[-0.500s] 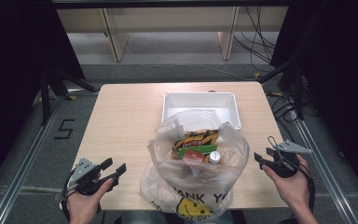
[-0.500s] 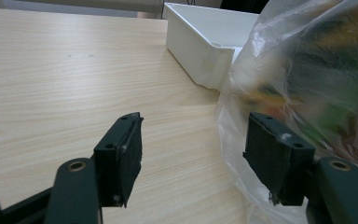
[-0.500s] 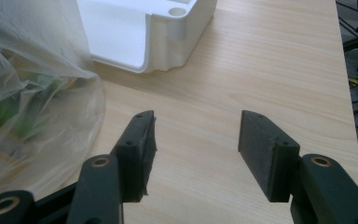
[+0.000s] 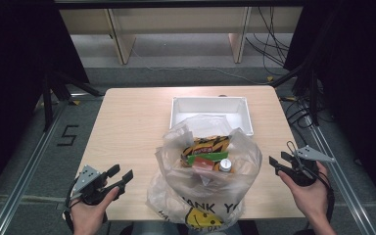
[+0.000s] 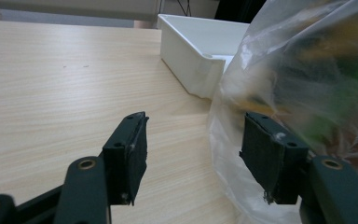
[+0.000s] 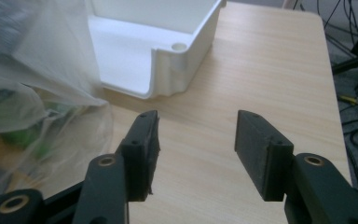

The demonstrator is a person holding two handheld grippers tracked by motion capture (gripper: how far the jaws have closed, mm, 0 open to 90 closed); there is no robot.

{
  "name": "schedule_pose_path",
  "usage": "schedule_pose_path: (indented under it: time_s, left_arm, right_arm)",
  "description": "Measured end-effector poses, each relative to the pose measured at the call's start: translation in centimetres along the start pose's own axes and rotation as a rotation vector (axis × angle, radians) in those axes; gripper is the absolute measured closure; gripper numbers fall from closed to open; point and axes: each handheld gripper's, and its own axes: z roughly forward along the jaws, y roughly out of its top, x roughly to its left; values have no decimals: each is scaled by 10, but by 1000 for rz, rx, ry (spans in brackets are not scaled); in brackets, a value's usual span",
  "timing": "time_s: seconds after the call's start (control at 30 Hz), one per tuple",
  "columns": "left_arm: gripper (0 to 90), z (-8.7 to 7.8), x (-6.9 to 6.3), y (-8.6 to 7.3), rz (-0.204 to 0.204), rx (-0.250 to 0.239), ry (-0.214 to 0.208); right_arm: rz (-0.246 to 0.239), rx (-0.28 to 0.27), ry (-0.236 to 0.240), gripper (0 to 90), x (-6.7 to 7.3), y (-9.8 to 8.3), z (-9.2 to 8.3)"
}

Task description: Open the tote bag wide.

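Observation:
A clear plastic bag (image 4: pixel 205 181) with a yellow smiley print stands open at the table's near edge. Inside it lie a yellow-black snack pack (image 4: pixel 204 145), a green item, a red item and a silver-capped container (image 4: pixel 224 165). Behind the bag sits a white tray (image 4: pixel 210 106), which looks empty. My left gripper (image 4: pixel 120 174) is open at the near left, close beside the bag (image 5: pixel 303 93), holding nothing. My right gripper (image 4: pixel 280 161) is open at the near right, with bare tabletop between its jaws. The tray's corner (image 6: pixel 168 70) lies ahead of the right gripper (image 6: pixel 196 149).
The light wooden table (image 4: pixel 132 122) has bare surface at its left and far right. Dark stands and cables (image 4: pixel 303 112) surround it on the floor. A floor mark "5" (image 4: pixel 67 135) lies to the left. Table legs of other furniture stand at the back.
Both grippers stay near their earlier spots at the table's near corners; the bag and tray have not visibly moved.

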Motion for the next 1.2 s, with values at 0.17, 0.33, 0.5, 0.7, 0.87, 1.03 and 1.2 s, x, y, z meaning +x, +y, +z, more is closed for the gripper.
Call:
schedule_pose_path:
  time_s: [0.17, 0.33, 0.5, 0.7, 0.87, 1.03, 1.2]
  left_arm:
    - [418, -4, -6, 12, -7, -27, -34]
    - [458, -8, -20, 43, -32, -76, -110]
    - [467, -7, -53, 79, 19, -87, -215]
    - [466, 1, -72, 101, 57, -75, -259]
    - [442, 15, -88, 119, 87, -15, -307]
    - [449, 26, -95, 125, 119, 3, -309]
    - [456, 42, -102, 131, 173, 64, -282]
  right_arm:
    - [-21, -58, 35, 541, 7, 17, -13]
    - [-36, -113, 64, 566, 18, 39, -28]
    - [-77, -165, 134, 565, 34, 65, -50]
    - [-88, -178, 183, 556, 44, 81, -59]
    - [-135, -231, 223, 522, 50, 108, -65]
    - [-175, -232, 259, 503, 56, 123, -65]
    - [-120, -208, 368, 494, 65, 131, -54]
